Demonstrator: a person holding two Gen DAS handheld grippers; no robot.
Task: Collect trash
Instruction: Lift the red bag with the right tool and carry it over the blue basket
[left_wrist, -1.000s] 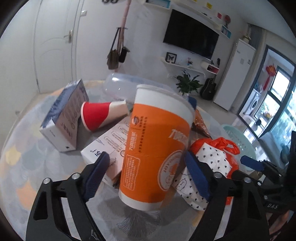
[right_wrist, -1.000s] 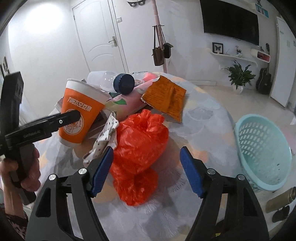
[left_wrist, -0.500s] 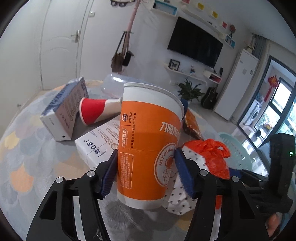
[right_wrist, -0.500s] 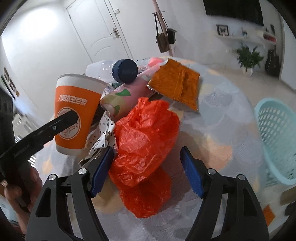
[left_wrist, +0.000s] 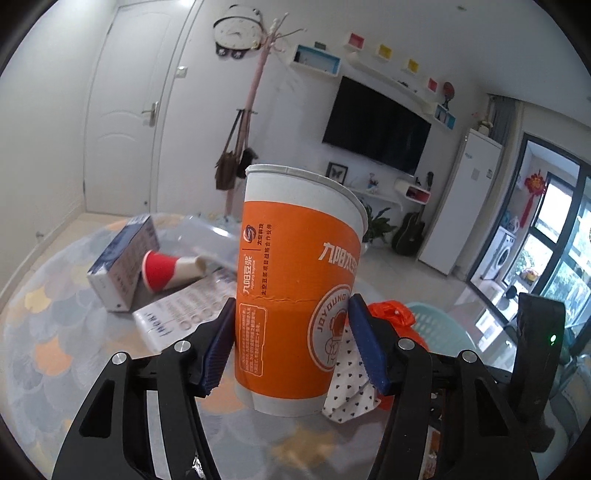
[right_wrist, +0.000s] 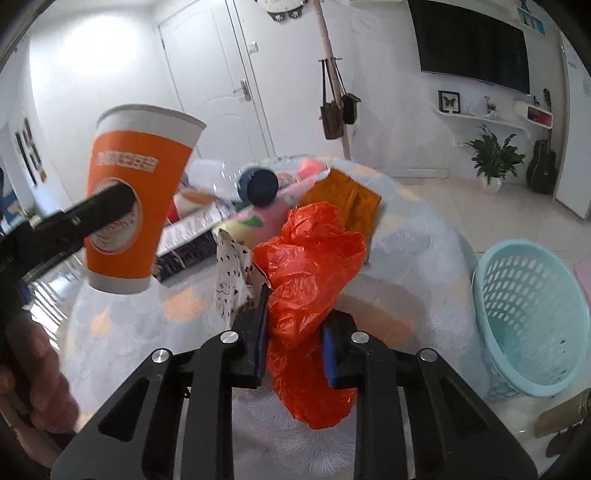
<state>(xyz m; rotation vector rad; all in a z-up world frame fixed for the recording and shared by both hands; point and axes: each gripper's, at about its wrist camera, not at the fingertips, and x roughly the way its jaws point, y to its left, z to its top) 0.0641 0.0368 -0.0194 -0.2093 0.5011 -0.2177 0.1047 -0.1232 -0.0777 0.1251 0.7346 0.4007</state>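
Blue-padded fingers (left_wrist: 218, 347) of the left gripper (left_wrist: 295, 345) clamp the lower half of a tall orange and white paper cup (left_wrist: 295, 280), one pad on each side, at the centre of the left wrist view. We see the cup standing upright in that grip, its base lifted clear of the round patterned table (left_wrist: 55, 332).

At the lower centre of the right wrist view, the right gripper (right_wrist: 295, 345) has just been closing its jaws, and they now pinch a crumpled red plastic bag (right_wrist: 314, 266). The bag bulges above the pads and hangs below them. Just left of the bag sits a piece of white paper with black spots (right_wrist: 231, 273), touching it. In the upper left of this view we see the cup again, with a black finger (right_wrist: 99, 210) of the left gripper across its front, and part of a hand (right_wrist: 40, 369) at the lower left edge.

Across the middle of the right wrist view lie more litter: an orange snack packet (right_wrist: 347, 195), a pink bottle with a dark blue cap (right_wrist: 260, 186), and flat boxes (right_wrist: 188, 236). In the left half of the left wrist view we find a red and white paper cup (left_wrist: 166, 269) on its side beside a blue and white carton (left_wrist: 122, 254).

A pale green basket (right_wrist: 532, 314) stands on the floor at the right edge of the right wrist view, beside the table.
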